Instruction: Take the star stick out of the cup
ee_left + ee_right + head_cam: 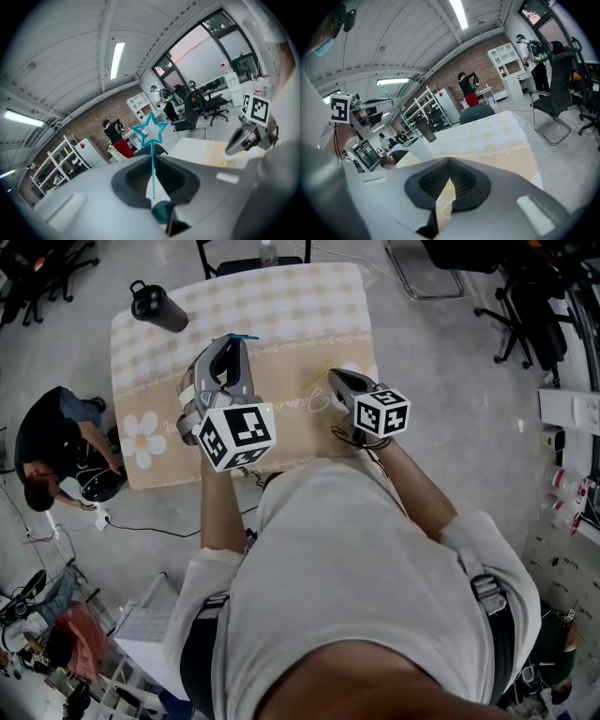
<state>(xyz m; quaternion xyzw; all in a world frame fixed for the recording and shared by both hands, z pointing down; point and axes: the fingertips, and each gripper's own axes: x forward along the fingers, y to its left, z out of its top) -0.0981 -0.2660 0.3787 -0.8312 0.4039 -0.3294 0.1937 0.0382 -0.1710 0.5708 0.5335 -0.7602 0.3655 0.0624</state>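
As the head view looks steeply down, one counter point(281, 306) shows under a checked cloth with a daisy print and one line of script too small to read. One dark bottle point(157, 306) stands at the counter's far left corner. Two tongs reach over the counter's near edge. Each carries one marker cube of black-and-white squares with no letters. The left tongs point(239, 341) are raised above the counter with a bit of the teal star stick point(243, 336) showing at their tip. The right tongs point(335, 377) lie low over the counter's right half. One person point(47, 451) crouches on the floor left of the counter.

In the left gripper view, the left tongs point(153, 185) are clamped on the thin shaft of the one star stick point(152, 150). Its outlined star stands up clear above the counter point(201, 150), free of any cup. The right tongs point(234, 143) and their cube appear over the counter's right side.

In the right gripper view, the right tongs point(449, 168) are closed with nothing between them; only cloth shows through the slit. One pale cup point(415, 149) stands on the counter point(487, 136) near its far left, just in front of the bottle point(426, 130).
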